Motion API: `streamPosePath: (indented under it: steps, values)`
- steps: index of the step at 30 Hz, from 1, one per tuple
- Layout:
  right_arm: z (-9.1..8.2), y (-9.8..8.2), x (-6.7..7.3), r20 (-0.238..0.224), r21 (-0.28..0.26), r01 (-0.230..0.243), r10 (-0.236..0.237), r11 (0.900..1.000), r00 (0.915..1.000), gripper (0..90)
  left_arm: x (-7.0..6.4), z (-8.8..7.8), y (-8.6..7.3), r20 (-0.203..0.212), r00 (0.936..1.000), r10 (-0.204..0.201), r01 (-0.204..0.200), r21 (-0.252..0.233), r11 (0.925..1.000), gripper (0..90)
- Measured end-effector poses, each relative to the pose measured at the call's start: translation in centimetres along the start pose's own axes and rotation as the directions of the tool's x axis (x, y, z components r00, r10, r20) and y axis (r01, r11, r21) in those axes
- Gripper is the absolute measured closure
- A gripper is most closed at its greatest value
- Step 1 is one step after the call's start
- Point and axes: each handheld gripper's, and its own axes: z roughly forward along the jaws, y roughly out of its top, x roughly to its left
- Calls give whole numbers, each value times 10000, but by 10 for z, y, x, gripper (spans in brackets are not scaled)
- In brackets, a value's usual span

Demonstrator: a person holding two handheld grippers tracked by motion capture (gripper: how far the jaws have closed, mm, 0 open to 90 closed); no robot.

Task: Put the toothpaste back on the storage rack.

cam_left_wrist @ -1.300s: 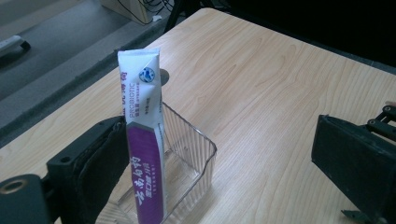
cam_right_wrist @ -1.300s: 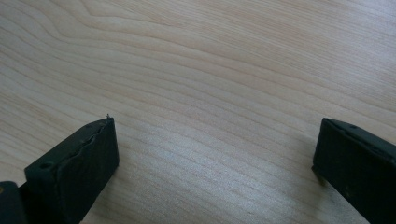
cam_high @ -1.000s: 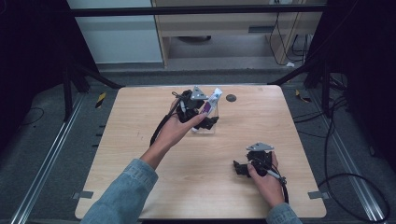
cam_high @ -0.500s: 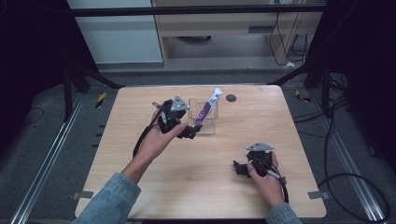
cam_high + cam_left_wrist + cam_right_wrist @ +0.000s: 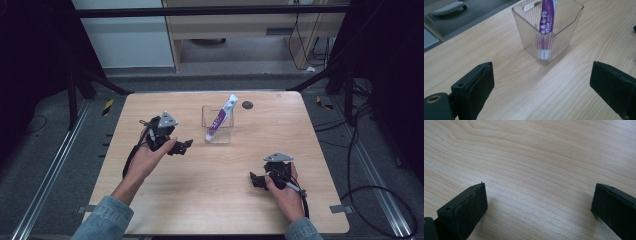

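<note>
Left claw (image 5: 181, 146) gapes empty beside the cup (image 5: 218, 131), whose purple tube (image 5: 220, 118) leans cap-down, tail up-right.

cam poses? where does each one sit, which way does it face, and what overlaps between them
High view: fixed above the person's side, facing forward and down on the table; both forearms, left tongs, right tongs.
Left gripper view: rides the left tongs, aimed along open jaws at the clear cup holding the purple tube.
Right gripper view: rides the right tongs, facing down on bare tabletop between open jaws.
Shared: the cup and tube appear in the high and left gripper views.
</note>
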Motion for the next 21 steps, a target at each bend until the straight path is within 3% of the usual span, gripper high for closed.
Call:
streamPosePath:
  steps: [9,18,21]
  values:
    - [0,0,0,13,-5,4,-4,10000,10000,6,22,0,-29,-456,9980,-446,460,293,9985,56]
    - [0,0,0,14,-5,3,-3,10000,10000,6,27,9,-62,-482,9968,-637,675,801,9945,55]
    - [0,0,0,13,-5,4,-4,10000,10000,6,31,11,-80,-568,9946,-872,926,1000,9907,55]
